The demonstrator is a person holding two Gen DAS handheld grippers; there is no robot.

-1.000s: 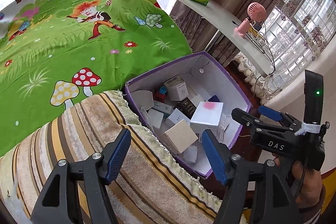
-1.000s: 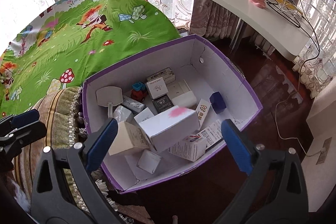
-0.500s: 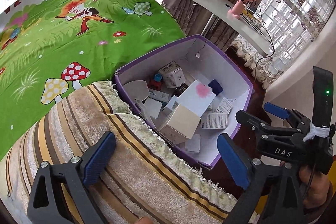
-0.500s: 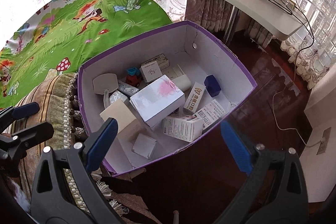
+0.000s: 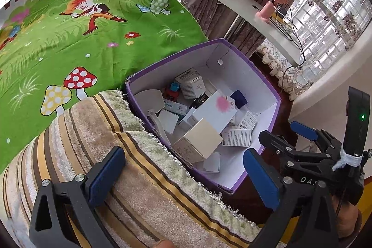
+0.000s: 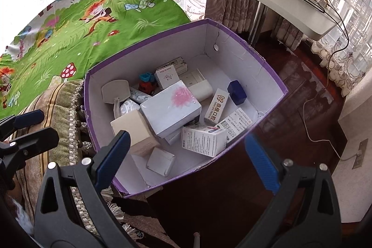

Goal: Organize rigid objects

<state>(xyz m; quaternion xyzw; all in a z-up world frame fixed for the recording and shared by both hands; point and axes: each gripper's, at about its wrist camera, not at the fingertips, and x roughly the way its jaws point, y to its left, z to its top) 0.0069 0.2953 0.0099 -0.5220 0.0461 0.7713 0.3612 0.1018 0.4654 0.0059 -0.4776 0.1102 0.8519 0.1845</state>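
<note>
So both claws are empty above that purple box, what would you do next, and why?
Probably lift the left gripper away to fetch another item: both it and the right gripper hang open and empty, and the small cartons already lie inside the purple box.

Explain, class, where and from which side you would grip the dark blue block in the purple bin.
Probably from above, pinching the dark blue block across its two narrower side faces: it lies apart from the cartons on the purple bin's floor, so its sides look free.
</note>
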